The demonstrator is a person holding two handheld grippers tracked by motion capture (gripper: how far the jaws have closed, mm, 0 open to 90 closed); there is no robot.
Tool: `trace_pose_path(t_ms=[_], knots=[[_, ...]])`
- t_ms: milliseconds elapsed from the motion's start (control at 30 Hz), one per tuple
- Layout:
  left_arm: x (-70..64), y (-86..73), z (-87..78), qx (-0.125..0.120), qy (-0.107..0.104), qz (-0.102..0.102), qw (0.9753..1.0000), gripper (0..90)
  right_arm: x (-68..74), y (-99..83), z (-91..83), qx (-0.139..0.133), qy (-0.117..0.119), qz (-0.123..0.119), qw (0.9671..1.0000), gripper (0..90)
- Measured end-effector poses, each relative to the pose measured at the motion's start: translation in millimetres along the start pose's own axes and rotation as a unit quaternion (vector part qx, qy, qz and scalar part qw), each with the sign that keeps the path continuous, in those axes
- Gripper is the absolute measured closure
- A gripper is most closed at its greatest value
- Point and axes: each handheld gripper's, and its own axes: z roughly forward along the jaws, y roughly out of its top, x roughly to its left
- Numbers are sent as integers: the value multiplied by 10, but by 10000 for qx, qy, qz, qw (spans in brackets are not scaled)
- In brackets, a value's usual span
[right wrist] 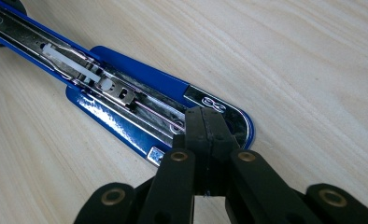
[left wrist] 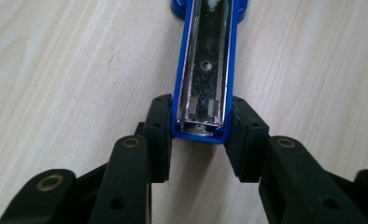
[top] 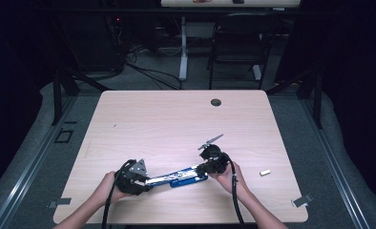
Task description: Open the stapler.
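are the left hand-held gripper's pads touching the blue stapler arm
Touching. In the left gripper view both pads of the left hand-held gripper press the blue sides of the opened stapler, no gap visible.

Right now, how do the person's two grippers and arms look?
Both grippers, left gripper and right gripper, are black, with two jointed jaws, brass-coloured rivets and flat black pads. A black cable trails from each. The left one bears a grey three-cornered plate. The forearms are bare, with no sleeves.
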Motion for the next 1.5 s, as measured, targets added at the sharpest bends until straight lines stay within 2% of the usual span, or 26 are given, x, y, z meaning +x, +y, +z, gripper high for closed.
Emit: trace_pose_path(t_ms=[33, 67, 167, 433, 667, 767, 900, 967, 1033, 1133, 1167, 1200, 1233, 1267, 1367, 1400, 1500], knots=[[6, 4, 0, 12, 2, -1, 10000, 648, -4, 4, -7, 72, -37, -28, 10000, 900], [15, 6, 3, 1, 16, -3, 10000, 647, 13, 6, 5, -10, -26, 92, 10000, 900], [52, 18, 13, -11, 28, -55, 10000, 641, 32, 11, 6, 3, -104, 162, 9998, 900], [144, 78, 65, -5, 78, -90, 9999, 615, 29, 25, -7, 149, -199, 233, 9994, 900], [219, 83, 67, -71, 56, 137, 9999, 618, 48, 29, -5, 148, -279, 356, 9989, 900], [255, 106, 68, -48, 37, 225, 9997, 618, 43, 31, -16, 200, -282, 321, 9989, 900], [283, 125, 64, -14, 23, 317, 9995, 618, 41, 19, -18, 126, -215, 261, 9993, 900], [296, 129, 57, 26, -53, 455, 9989, 620, 33, 16, -20, 127, -198, 241, 9994, 900], [307, 120, 62, 6, -74, 484, 9988, 623, 36, 12, -21, 15, -141, 234, 9996, 900], [302, 112, 65, -17, -30, 568, 9984, 625, 34, 17, -51, -14, -85, 126, 9999, 897], [308, 115, 53, 1, -74, 584, 9983, 626, 43, 20, -58, -66, -58, 122, 9999, 888], [302, 122, 47, 3, -32, 609, 9981, 626, 54, 19, -56, -153, -43, 117, 9998, 872], [295, 124, 46, -6, -1, 640, 9979, 626, 58, 26, -65, -83, -73, 38, 9999, 870], [304, 131, 29, 42, -90, 668, 9977, 627, 61, 27, -64, -88, -72, 26, 9999, 858], [281, 135, 20, -7, 35, 707, 9975, 628, 65, 34, -51, -190, -58, -9, 9998, 828], [279, 141, 15, 11, 37, 723, 9974, 629, 61, 39, -59, -120, -73, -59, 9999, 824], [279, 158, 0, 73, 23, 798, 9968, 630, 55, 45, -64, -139, 61, -70, 9999, 762]])
